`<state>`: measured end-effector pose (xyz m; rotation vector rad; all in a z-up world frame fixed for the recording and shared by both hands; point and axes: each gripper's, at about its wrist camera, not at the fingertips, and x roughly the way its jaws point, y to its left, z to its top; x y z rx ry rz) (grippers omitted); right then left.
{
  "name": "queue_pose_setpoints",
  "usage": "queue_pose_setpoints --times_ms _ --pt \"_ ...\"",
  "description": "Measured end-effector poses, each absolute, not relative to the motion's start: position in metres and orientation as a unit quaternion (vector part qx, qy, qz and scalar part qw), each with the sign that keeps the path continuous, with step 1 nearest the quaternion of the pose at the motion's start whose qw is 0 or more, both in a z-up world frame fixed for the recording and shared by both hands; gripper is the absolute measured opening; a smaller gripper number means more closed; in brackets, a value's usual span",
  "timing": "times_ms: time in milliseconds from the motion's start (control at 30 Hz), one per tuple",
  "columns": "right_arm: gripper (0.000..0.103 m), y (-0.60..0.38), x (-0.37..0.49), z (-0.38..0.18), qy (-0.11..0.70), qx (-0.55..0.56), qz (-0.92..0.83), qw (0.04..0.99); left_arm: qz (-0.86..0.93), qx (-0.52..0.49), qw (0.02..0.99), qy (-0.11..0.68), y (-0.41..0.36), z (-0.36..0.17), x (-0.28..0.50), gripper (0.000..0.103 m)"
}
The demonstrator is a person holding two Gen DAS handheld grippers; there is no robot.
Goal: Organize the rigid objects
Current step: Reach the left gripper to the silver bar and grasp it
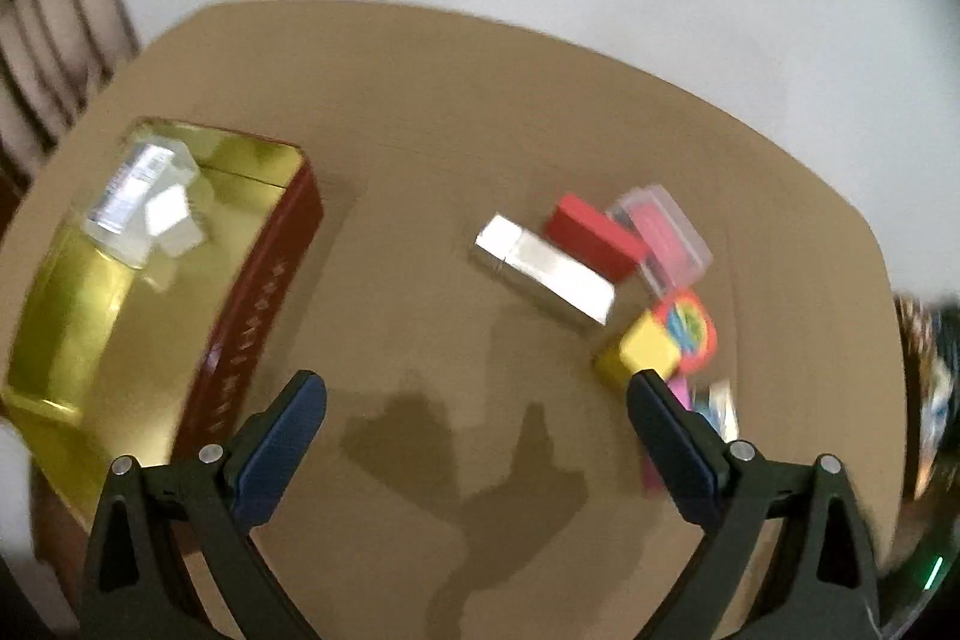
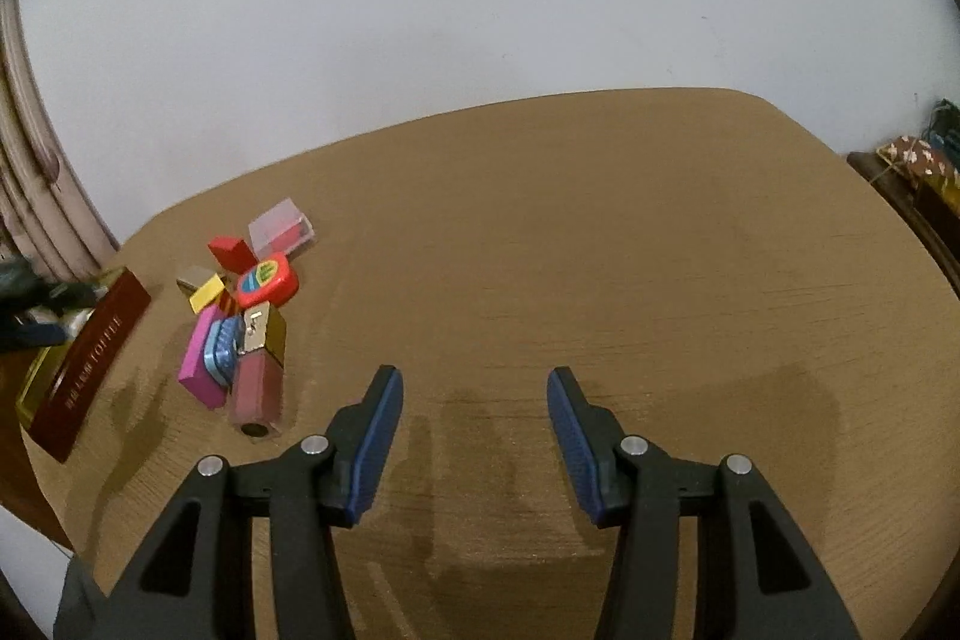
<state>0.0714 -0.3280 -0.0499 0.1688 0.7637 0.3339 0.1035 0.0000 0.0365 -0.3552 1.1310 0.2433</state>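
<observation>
While the jumbled pile of small blocks and cases (image 2: 243,316) waits mid-table beside the gold-lined tin (image 1: 150,292) meant to receive it, my left gripper (image 1: 477,388) and right gripper (image 2: 471,388) hover wide open, empty.

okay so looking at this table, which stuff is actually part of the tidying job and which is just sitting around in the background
Part of the job:
red tin
clear bottle inside it
silver box
red block
yellow block
pink box

Just lying about:
patterned item beyond the table edge
curtain
</observation>
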Motion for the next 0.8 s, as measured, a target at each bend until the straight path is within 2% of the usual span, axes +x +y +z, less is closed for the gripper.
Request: queue_pose_setpoints --times_ms 33,200,700,767,800 --pt "0.051 -0.328 0.07 -0.049 0.368 0.079 0.167 0.911 0.12 -0.179 0.812 0.542 0.001 0.032 0.115 0.098" --pt "0.051 -0.33 0.066 -0.045 0.364 0.081 0.188 0.909 0.148 -0.2 0.772 0.584 0.007 0.009 0.156 0.079" --pt "0.051 -0.334 0.059 -0.041 0.358 0.085 0.219 0.904 0.179 -0.232 0.731 0.617 0.016 -0.017 0.194 0.081" --pt "0.051 -0.336 0.057 -0.04 0.358 0.085 0.22 0.903 0.186 -0.216 0.725 0.627 0.014 -0.022 0.196 0.075" --pt "0.051 -0.337 0.057 -0.04 0.358 0.086 0.22 0.903 0.197 -0.195 0.73 0.625 0.011 -0.02 0.195 0.066"
